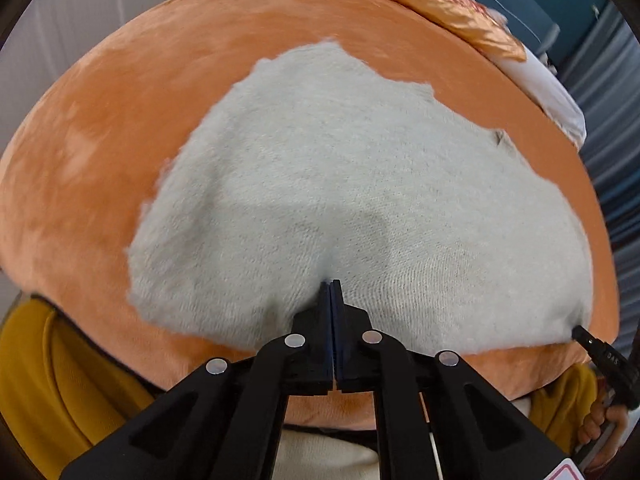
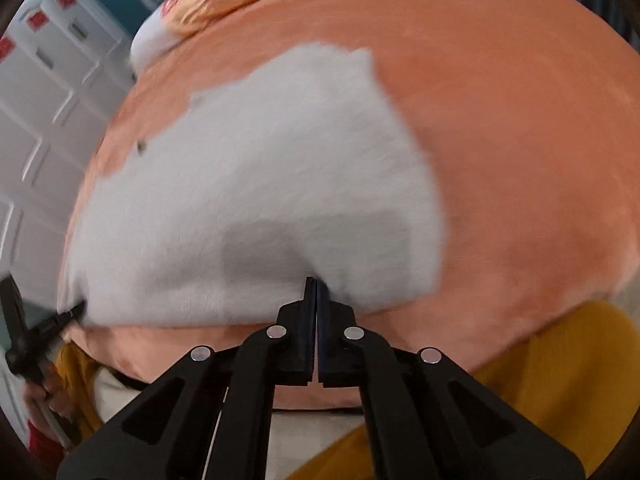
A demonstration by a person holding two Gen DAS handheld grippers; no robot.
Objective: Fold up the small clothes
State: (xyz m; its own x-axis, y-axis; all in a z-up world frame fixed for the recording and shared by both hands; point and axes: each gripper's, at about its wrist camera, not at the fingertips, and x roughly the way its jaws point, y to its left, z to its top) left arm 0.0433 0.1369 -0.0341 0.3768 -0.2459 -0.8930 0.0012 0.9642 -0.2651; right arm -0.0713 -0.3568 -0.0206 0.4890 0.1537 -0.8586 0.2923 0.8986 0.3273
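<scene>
Left wrist shows left tongs (image 1: 331,282) pinching the cloth's (image 1: 320,184) near edge; right tongs (image 2: 313,280) likewise; cloth lies flat ahead on the bed (image 1: 100,128); folding seems barely begun.

left gripper (image 1: 331,285): jaws pressed together, pinching the near edge of the pale grey garment (image 1: 340,200), pointing forward and down | right gripper (image 2: 316,282): jaws closed the same way on the same edge, further right | both level, side by side, well apart | bare fingers (image 1: 600,420) wrap the right handle
</scene>
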